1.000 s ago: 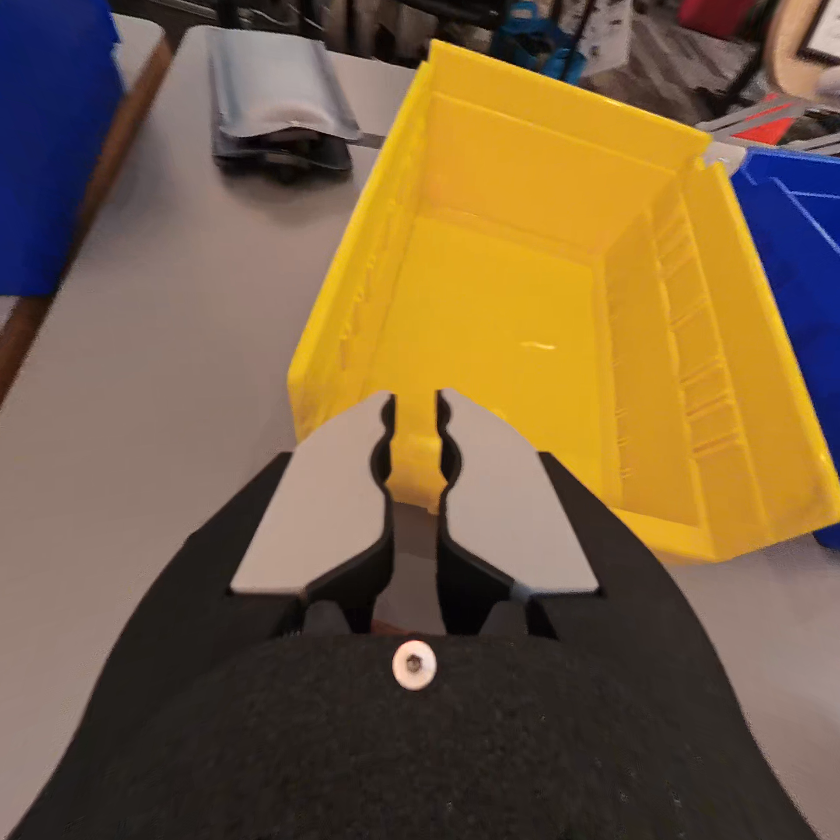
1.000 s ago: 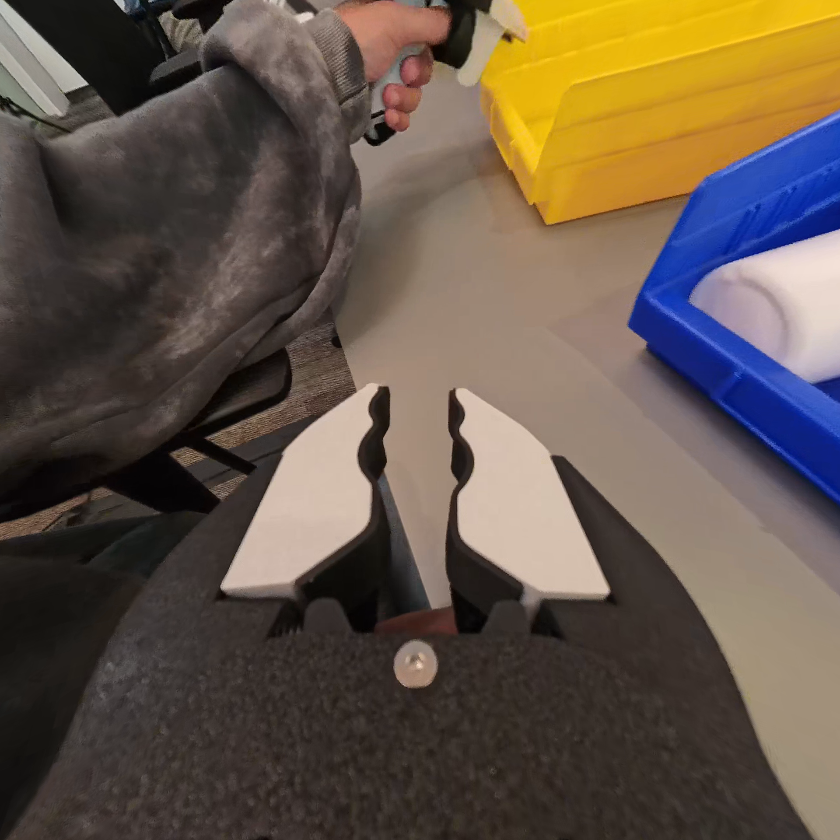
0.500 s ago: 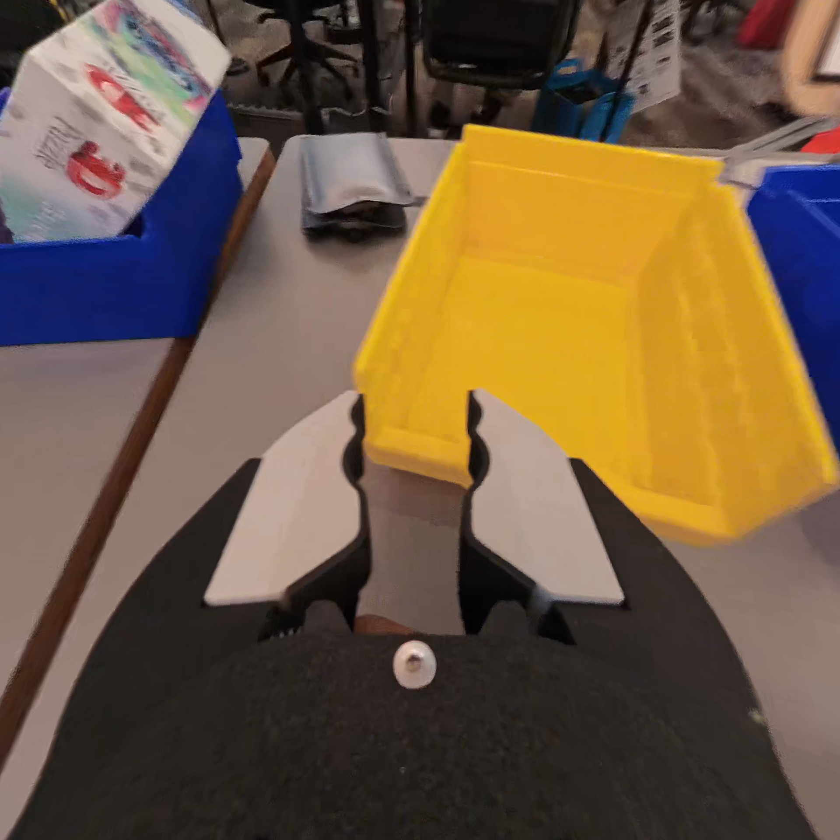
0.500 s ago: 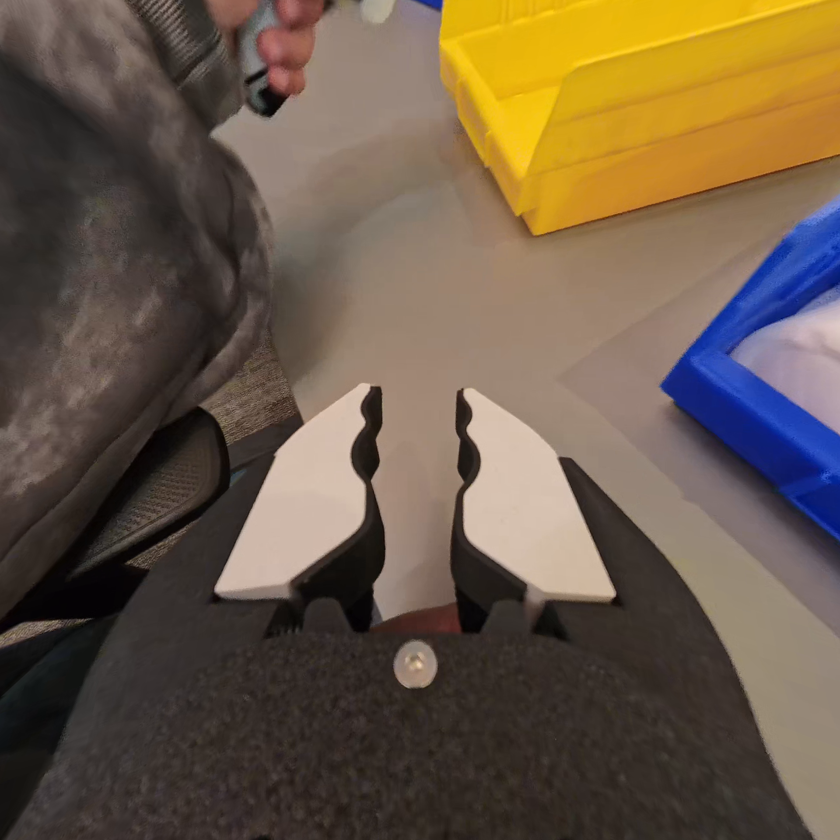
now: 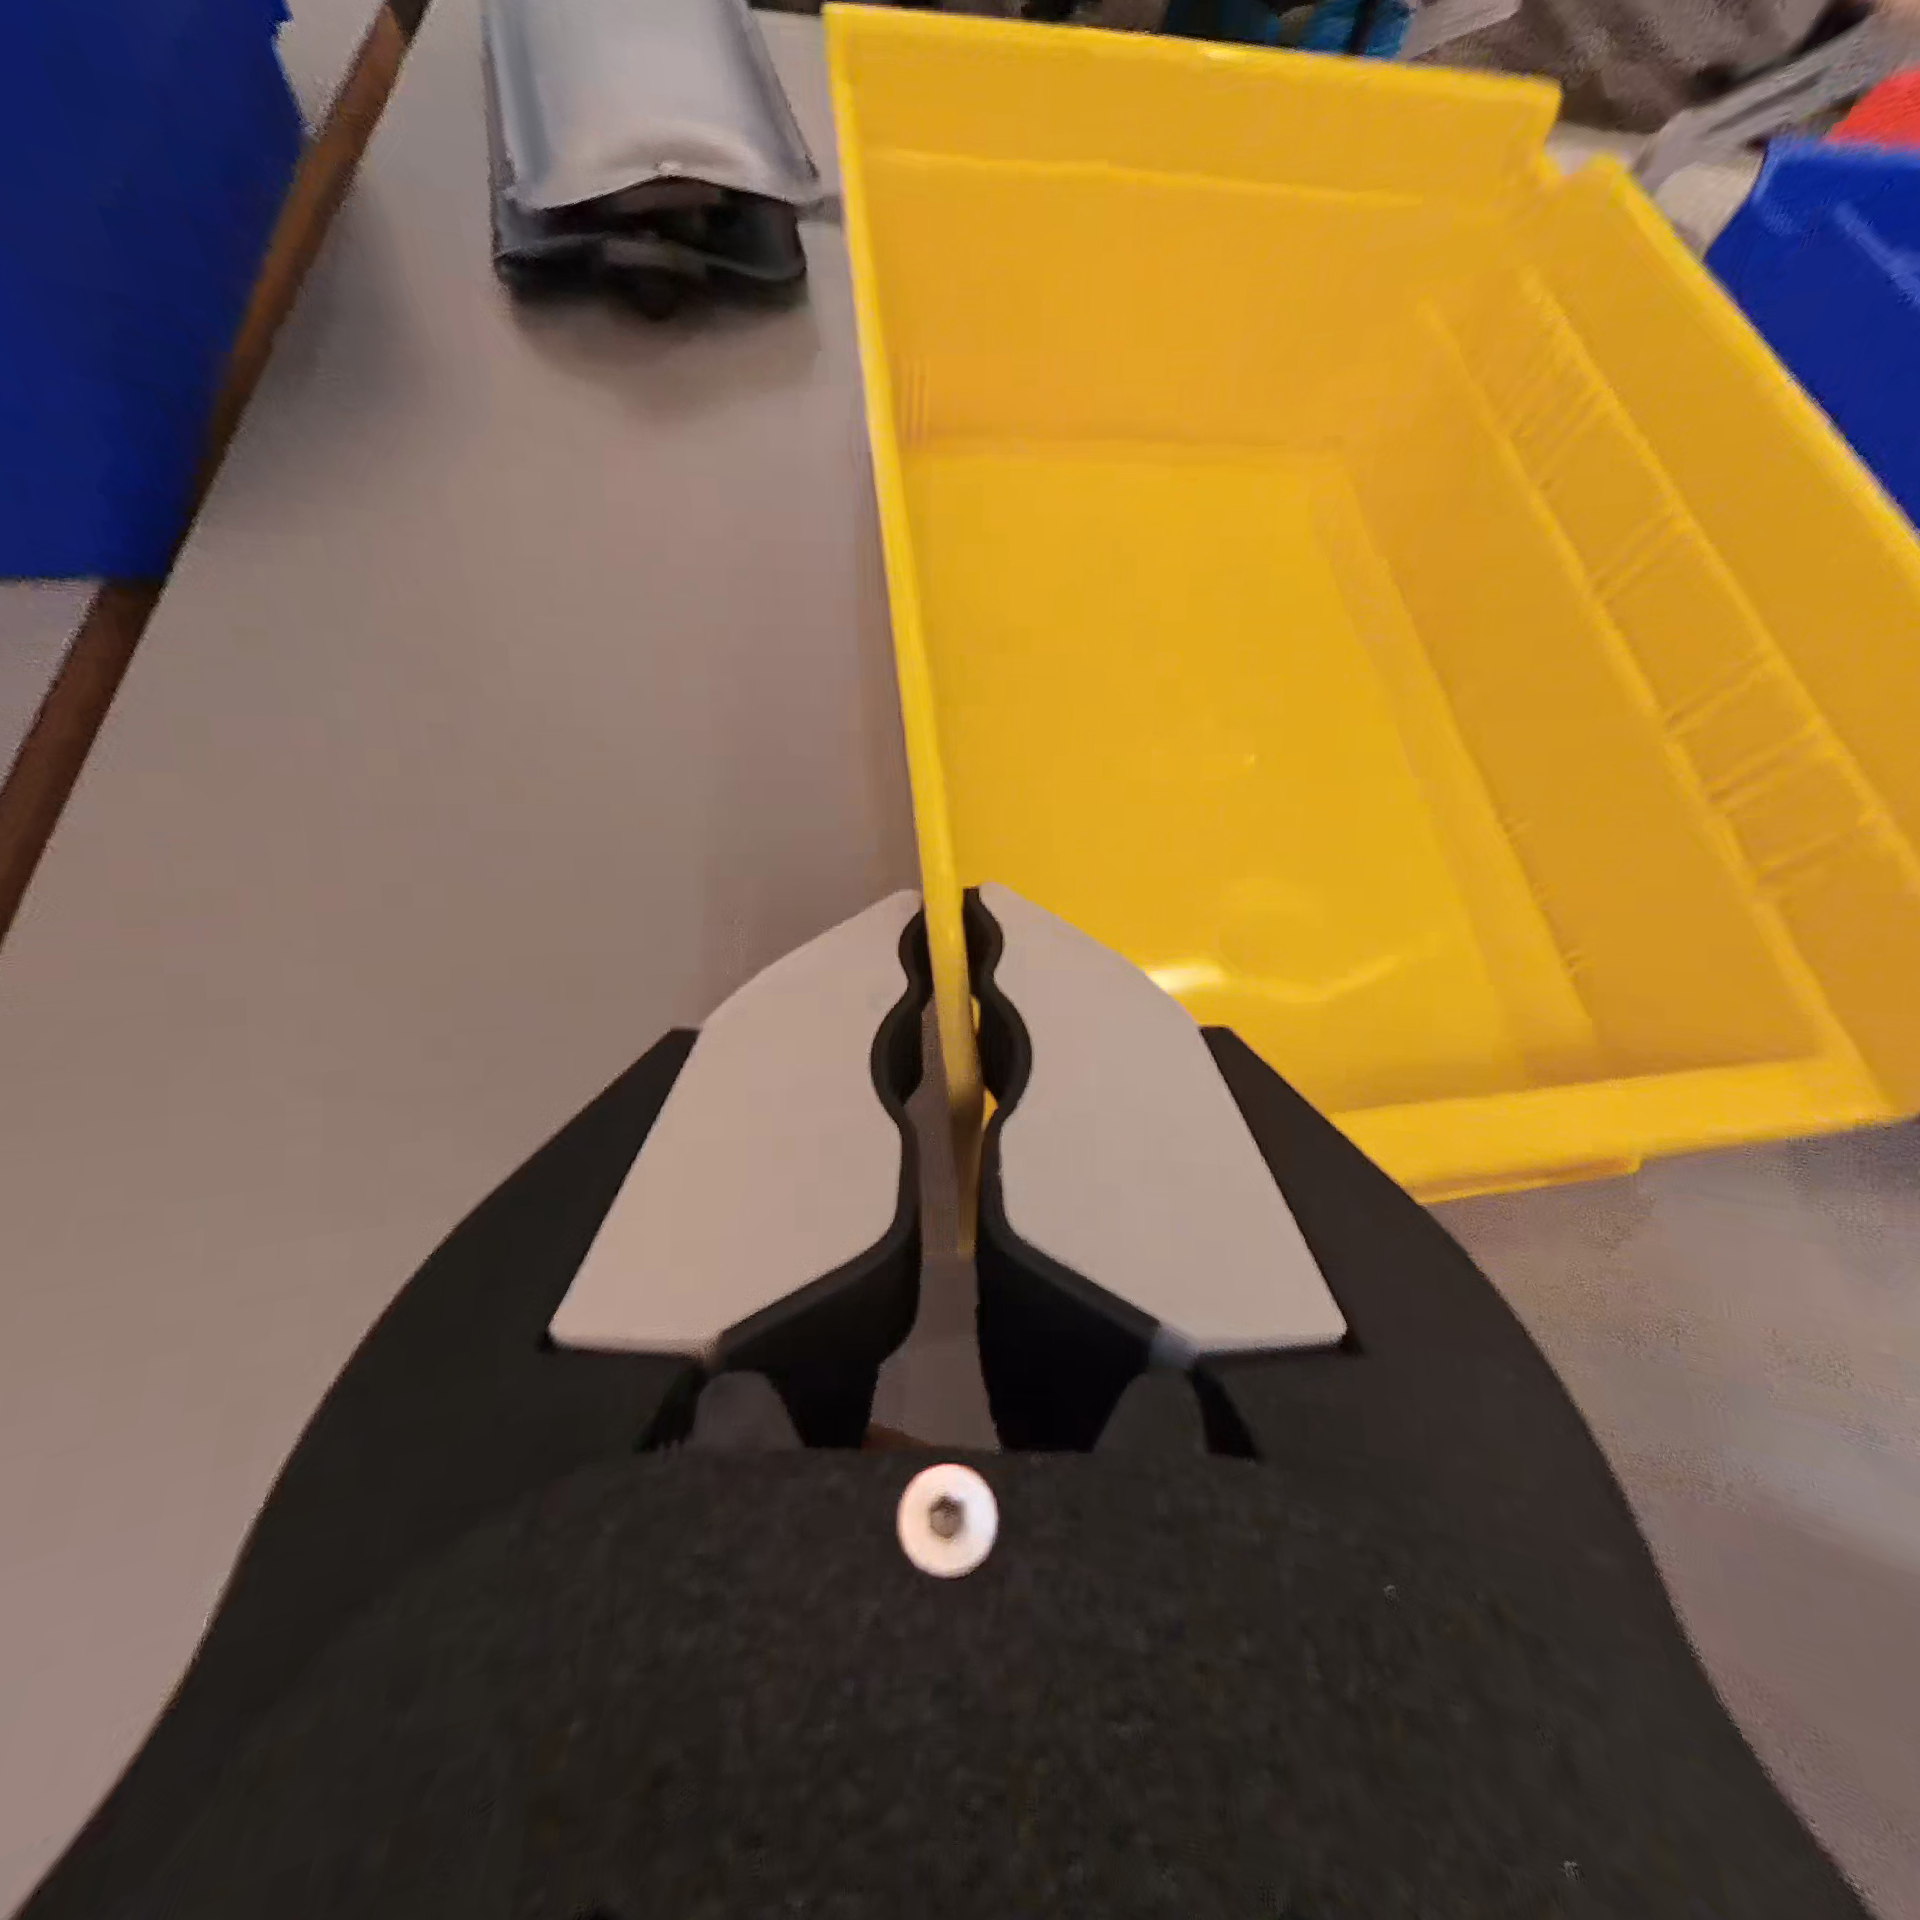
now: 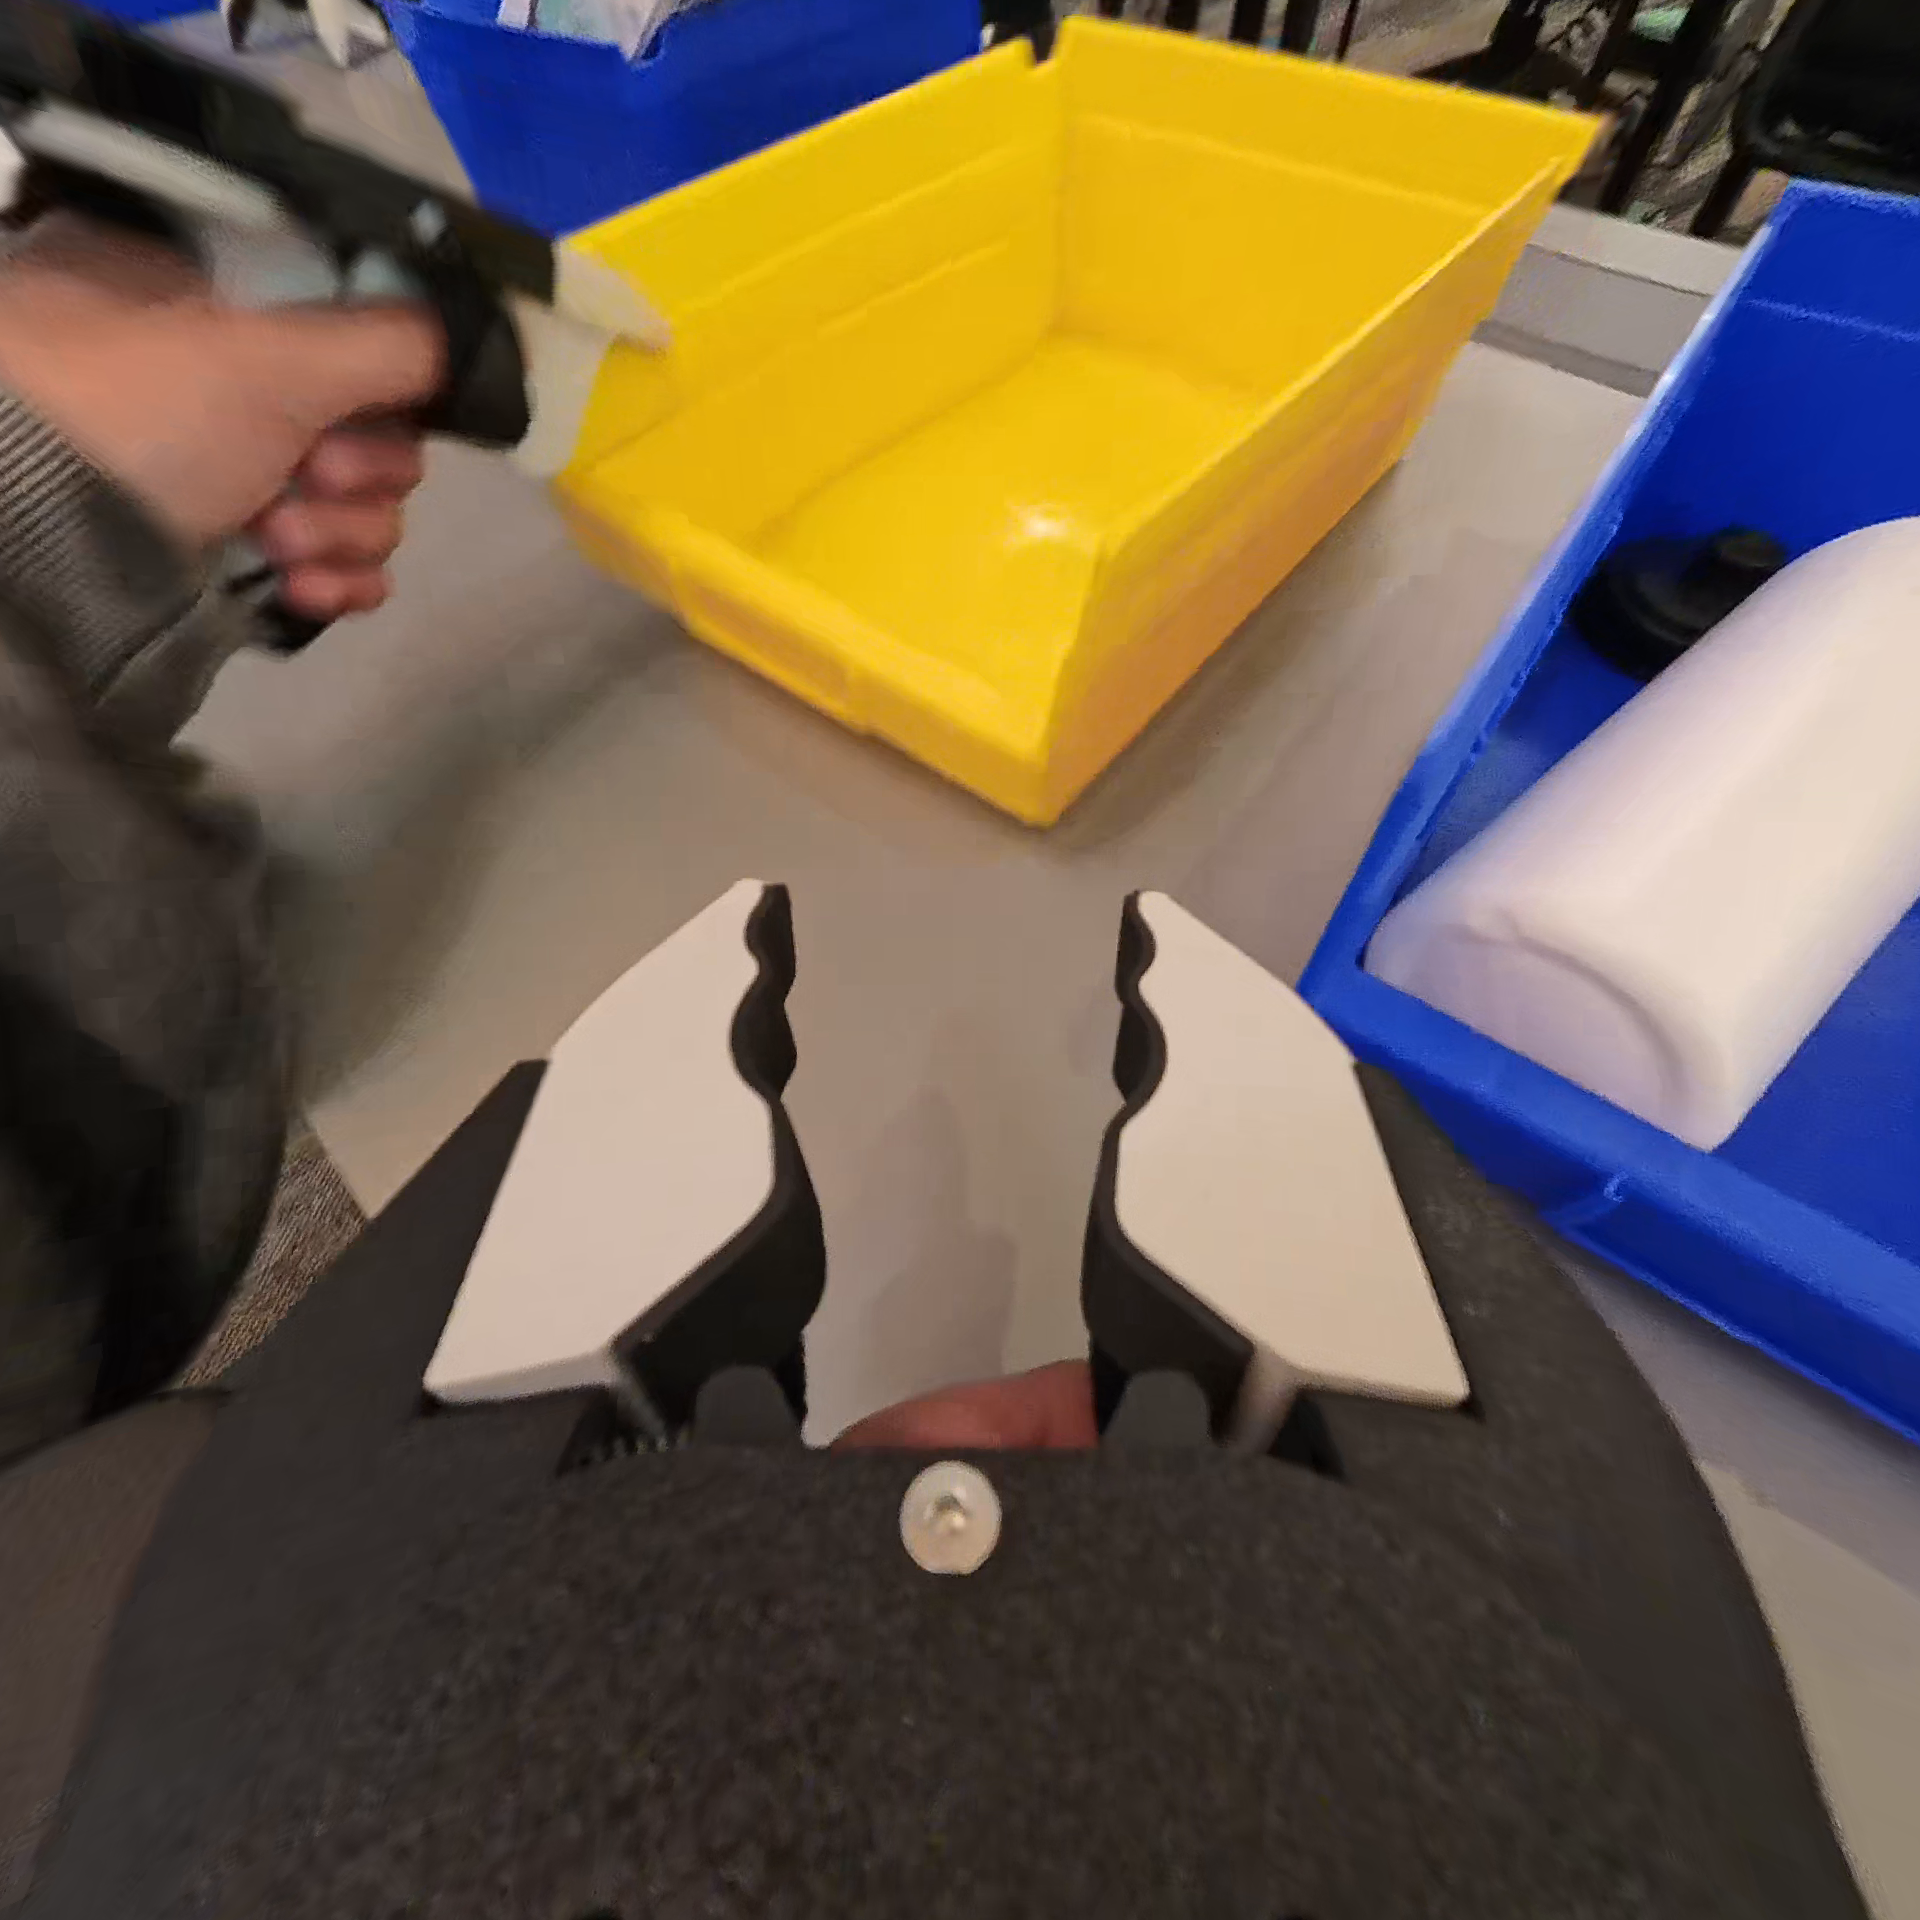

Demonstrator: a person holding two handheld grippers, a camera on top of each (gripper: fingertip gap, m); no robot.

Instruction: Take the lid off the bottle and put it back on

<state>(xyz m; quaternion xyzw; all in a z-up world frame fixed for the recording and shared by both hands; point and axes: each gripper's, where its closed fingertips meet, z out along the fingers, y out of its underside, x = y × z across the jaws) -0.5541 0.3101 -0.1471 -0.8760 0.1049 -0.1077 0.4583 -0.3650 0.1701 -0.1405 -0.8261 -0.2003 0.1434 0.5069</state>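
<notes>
My left gripper [image 5: 945,904] is shut on the left side wall of an empty yellow bin [image 5: 1143,260], with the thin wall pinched between the fingers. It also shows in the right wrist view [image 6: 582,301], held by a hand at the yellow bin's [image 6: 1195,208] near-left corner. My right gripper [image 6: 951,904] is open and empty above the grey table [image 6: 935,831]. A white bottle-like cylinder [image 6: 1662,831] lies in a blue bin [image 6: 1558,1174] at the right. A black round cap-like part [image 6: 1683,592] sits at its far end.
A grey pouch [image 5: 644,156] lies on the table left of the yellow bin. A blue bin [image 5: 104,312] stands at the far left past a wooden table edge. Another blue bin [image 6: 675,94] stands behind the yellow one. A grey sleeve [image 6: 104,935] fills the left.
My left gripper moved forward and closed on the yellow bin's left wall. My right gripper opened wider and swung round to face the bins.
</notes>
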